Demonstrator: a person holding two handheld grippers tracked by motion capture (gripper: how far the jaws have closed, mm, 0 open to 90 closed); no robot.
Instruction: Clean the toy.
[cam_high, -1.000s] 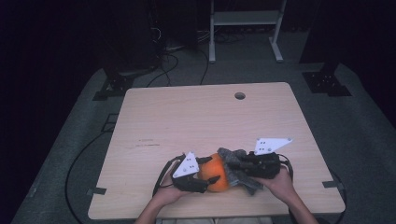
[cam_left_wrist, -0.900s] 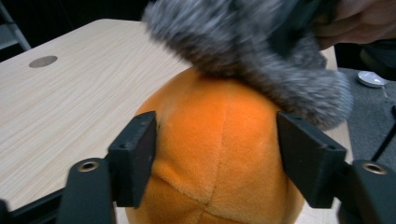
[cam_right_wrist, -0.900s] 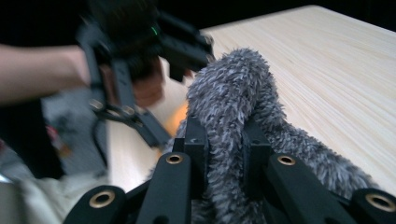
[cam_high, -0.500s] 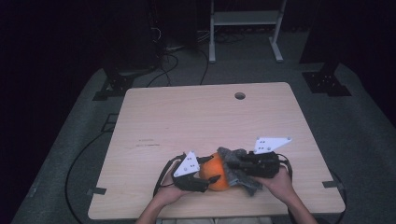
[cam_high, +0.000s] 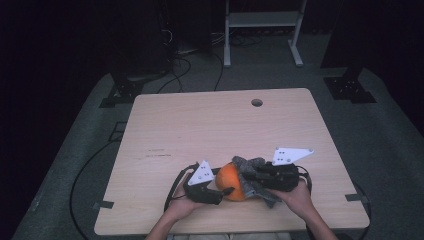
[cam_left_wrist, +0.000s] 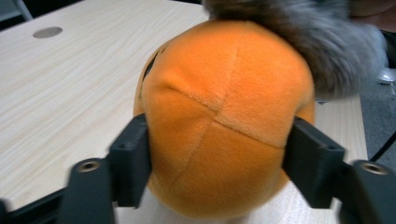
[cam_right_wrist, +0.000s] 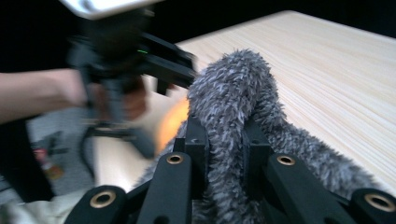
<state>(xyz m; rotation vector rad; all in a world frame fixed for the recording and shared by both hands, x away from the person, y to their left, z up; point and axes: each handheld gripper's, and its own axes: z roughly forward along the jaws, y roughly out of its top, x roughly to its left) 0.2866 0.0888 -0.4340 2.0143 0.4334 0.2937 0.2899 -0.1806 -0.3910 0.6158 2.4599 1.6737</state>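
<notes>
High view, orange plush (cam_high: 232, 181), no readable writing

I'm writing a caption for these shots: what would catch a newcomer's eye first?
The bright orange plush ball near the table's front edge, squeezed between the left gripper's black jaws. Beside it, the right gripper pinches a fold of shaggy grey fabric that drapes over the ball's top.

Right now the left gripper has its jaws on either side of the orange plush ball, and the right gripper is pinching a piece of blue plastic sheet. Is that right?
Not quite. The right gripper is pinching fluffy grey cloth, not blue plastic sheet; the right gripper view shows the fabric squeezed between its jaws. The rest holds: in the left gripper view the left gripper has its jaws on either side of the orange plush ball.
</notes>
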